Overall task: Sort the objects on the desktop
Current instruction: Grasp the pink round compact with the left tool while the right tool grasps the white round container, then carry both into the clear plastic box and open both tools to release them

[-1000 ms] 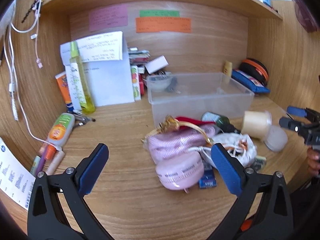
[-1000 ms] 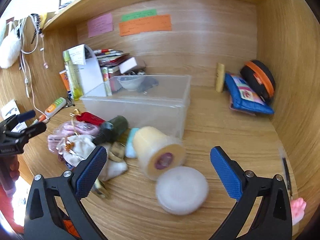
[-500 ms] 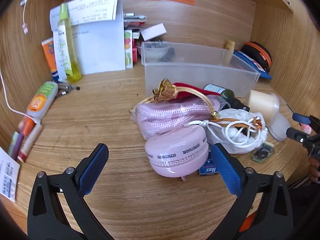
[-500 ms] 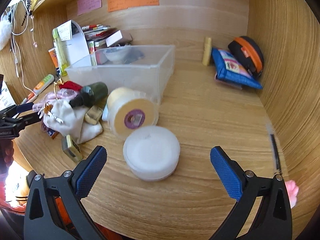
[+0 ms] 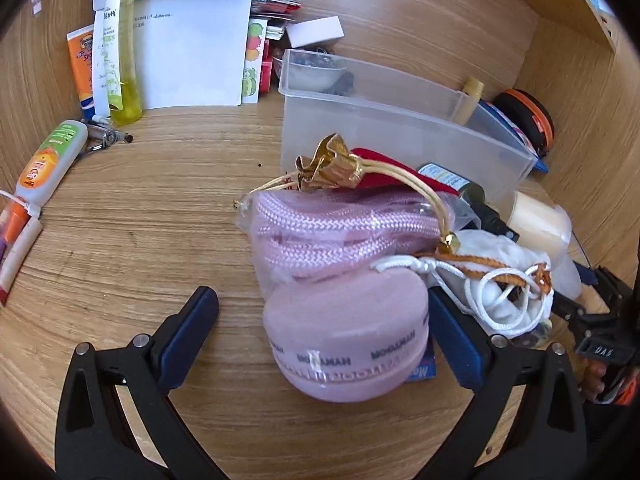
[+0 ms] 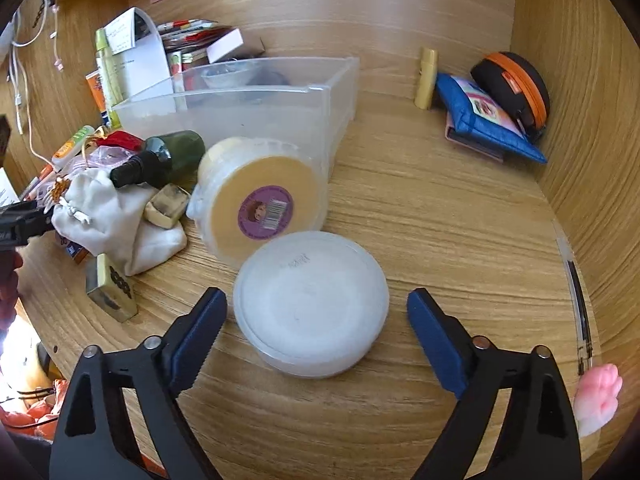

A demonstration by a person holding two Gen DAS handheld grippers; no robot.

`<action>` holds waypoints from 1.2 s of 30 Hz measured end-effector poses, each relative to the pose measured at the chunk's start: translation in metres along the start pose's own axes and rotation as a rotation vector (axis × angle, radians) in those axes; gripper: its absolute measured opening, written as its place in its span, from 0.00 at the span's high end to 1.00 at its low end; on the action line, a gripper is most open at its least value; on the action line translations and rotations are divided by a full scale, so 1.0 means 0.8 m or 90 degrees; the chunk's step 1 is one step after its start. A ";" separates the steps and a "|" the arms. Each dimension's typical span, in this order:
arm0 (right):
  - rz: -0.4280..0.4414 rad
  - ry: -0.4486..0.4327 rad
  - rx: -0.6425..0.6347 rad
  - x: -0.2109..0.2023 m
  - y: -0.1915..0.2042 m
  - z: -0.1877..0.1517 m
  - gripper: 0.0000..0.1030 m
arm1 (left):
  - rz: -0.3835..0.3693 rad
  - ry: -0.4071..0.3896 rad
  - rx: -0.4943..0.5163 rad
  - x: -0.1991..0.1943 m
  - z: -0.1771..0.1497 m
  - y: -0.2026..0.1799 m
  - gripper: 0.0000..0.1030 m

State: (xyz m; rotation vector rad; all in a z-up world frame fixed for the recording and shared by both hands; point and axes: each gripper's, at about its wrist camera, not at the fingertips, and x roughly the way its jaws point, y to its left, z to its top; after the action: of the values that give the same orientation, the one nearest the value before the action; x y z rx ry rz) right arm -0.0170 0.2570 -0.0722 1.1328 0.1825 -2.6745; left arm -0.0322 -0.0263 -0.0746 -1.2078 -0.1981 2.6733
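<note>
While the right claw point(image 6: 316, 322) had just been closing, its jaws stood apart around a round white tub point(image 6: 311, 303) on the wooden surface point(image 6: 440, 216), pads not touching it. The tub lay just in front of a tipped yellow jar point(image 6: 256, 204), near a clear bin point(image 6: 256, 96). The left claw point(image 5: 320, 320) gaped around a pink case point(image 5: 346, 340), whose right side sat against one pad.

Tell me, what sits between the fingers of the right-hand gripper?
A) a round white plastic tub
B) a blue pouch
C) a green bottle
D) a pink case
A: the round white tub lies on the desk between the open right gripper, whose pads do not touch it.
</note>
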 end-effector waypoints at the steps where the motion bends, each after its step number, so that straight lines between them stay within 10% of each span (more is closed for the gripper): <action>1: 0.001 0.002 -0.005 0.001 0.002 0.000 0.22 | -0.001 0.001 -0.003 0.000 0.001 0.000 0.00; 17: 0.020 0.000 -0.008 -0.002 0.002 0.000 0.39 | -0.001 -0.012 0.015 0.004 0.006 -0.006 0.38; 36: 0.047 -0.043 -0.022 -0.038 0.025 0.005 0.39 | 0.002 -0.071 0.034 -0.051 -0.013 -0.005 0.38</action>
State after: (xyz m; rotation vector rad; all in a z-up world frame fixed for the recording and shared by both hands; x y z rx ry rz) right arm 0.0055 0.2417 -0.0480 1.0177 0.1708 -2.6290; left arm 0.0025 -0.0318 -0.0514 -1.0450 -0.1415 2.7321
